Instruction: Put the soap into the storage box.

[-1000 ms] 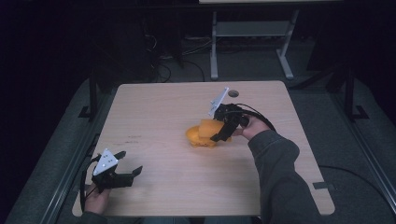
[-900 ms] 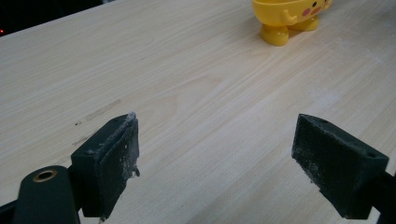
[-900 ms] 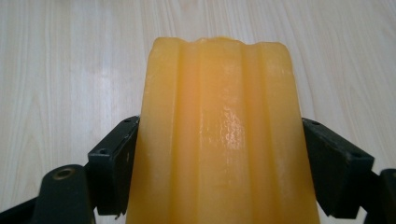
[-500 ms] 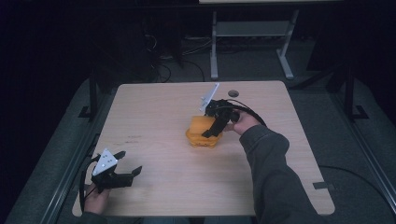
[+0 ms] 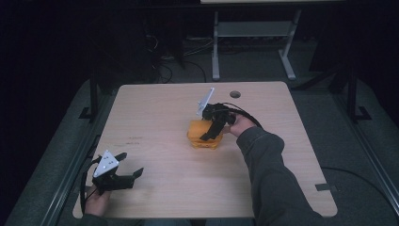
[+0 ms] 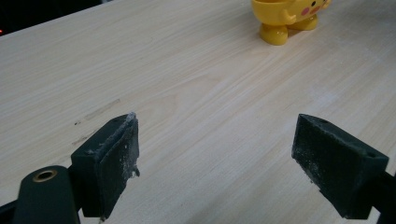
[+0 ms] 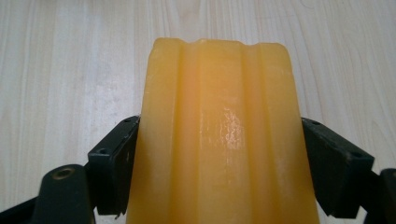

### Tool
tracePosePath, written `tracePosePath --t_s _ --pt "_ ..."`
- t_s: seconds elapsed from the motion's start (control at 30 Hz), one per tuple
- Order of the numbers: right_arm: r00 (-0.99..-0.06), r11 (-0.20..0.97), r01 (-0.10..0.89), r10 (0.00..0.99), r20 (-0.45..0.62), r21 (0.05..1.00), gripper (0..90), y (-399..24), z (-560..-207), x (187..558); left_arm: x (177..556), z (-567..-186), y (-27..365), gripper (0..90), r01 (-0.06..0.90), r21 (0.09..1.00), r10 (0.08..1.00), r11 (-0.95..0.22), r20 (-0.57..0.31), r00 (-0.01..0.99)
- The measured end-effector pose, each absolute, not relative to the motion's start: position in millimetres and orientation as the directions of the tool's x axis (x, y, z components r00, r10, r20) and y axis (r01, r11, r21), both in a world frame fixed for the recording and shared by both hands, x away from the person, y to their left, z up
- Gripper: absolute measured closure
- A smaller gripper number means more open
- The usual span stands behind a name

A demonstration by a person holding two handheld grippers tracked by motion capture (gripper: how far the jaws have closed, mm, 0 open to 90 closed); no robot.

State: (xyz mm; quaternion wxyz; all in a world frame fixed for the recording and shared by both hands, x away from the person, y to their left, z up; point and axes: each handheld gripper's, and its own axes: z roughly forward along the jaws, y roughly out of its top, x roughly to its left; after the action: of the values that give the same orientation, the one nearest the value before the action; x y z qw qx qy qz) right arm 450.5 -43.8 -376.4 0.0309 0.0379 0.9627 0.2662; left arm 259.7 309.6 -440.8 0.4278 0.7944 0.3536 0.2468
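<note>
right hand-held gripper (image 5: 210, 134): clamped on yellow toy (image 5: 200, 134) | toy since tipped upright at bench (image 5: 155, 108) centre, ready for release | left hand-held gripper (image 5: 131, 166): wide open, empty, lower left

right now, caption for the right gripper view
Right gripper clamped on a yellow toy above the wooden table.

Black claws (image 5: 124, 165) with grey plates, dark grey sleeve (image 5: 270, 169).

Left gripper view cut the yellow toy (image 6: 289, 18) off above its legs. Right gripper view lost the toy's lower end past the bottom edge.
</note>
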Motion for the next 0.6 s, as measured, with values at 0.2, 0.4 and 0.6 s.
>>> tracePosePath --t_s 0.2,0.4,0.6 --pt "-0.995 0.851 0.062 0.091 -0.029 0.522 20.5 -45.6 -381.2 453.0 259.7 -440.9 309.2 14.3 0.352 0.853 0.773 -0.385 0.09 0.628" --pt "-0.996 0.845 0.066 0.091 -0.021 0.53 20.5 -45.7 -385.6 454.5 259.9 -441.1 309.4 14.3 0.352 0.854 0.773 -0.382 0.087 0.628" --pt "-0.996 0.846 0.068 0.089 -0.014 0.528 20.5 -44.7 -388.8 455.5 259.9 -441.4 309.5 14.3 0.352 0.854 0.772 -0.384 0.088 0.629"
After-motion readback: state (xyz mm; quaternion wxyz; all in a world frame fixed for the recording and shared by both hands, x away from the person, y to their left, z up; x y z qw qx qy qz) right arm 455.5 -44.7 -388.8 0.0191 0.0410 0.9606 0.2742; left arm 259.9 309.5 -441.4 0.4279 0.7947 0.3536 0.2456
